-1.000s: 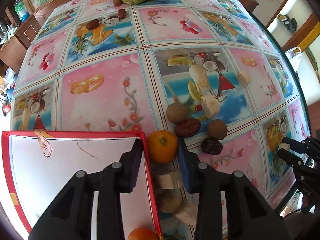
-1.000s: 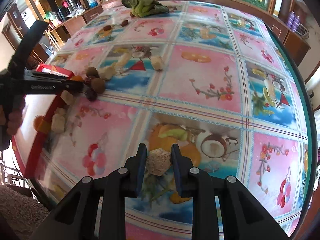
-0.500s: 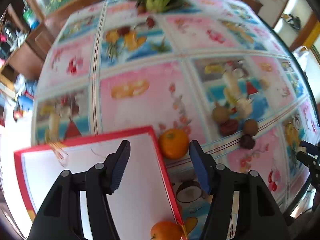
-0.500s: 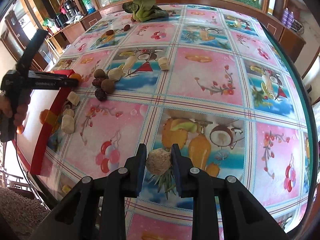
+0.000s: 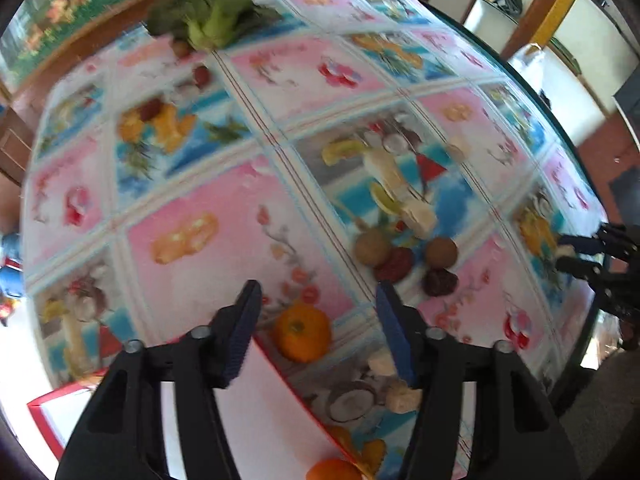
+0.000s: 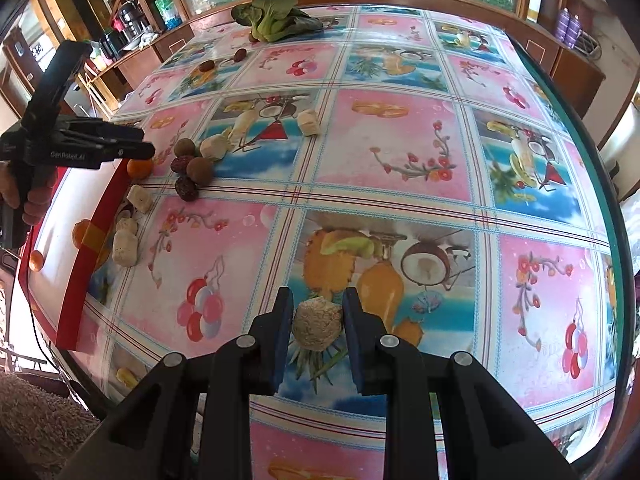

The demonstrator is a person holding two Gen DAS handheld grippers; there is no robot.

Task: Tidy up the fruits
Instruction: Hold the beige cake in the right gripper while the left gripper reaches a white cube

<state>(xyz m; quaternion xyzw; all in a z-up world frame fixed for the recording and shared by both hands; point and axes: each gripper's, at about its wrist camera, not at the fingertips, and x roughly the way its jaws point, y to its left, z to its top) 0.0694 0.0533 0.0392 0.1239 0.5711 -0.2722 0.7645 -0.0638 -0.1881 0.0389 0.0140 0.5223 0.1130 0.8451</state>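
The surface (image 6: 400, 152) fills nearly all of both views, covered in a glossy cloth of pink and blue squares printed with fruit, flowers and coconuts, with a wooden rim along the top of the frame and a glass-fronted cabinet with flowers behind it. A leafy green vegetable (image 6: 276, 16) lies at the top centre of my right view, and wooden shelves with bottles and jars stand in the upper left. At the left edge of that view a red-bordered white tray (image 6: 80, 264) sits on the surface with two oranges on it. Just right of the tray lie pale chunks, and above them a cluster of brown round fruits and dark dates (image 6: 188, 168), with one orange (image 5: 303, 332) just beside the tray's corner. My left tongs (image 5: 318, 328) are spread wide and hold nothing, hanging above that orange at the lower centre of my left view, which is blurred. In my right view they reach in from the left edge, level, gripped by my hand (image 6: 24, 196). My right tongs (image 6: 316, 326) are narrow, pinched on a rough beige chunk (image 6: 316, 324) at the lower centre of the frame, over a printed pineapple, well apart from the tray and the cluster.
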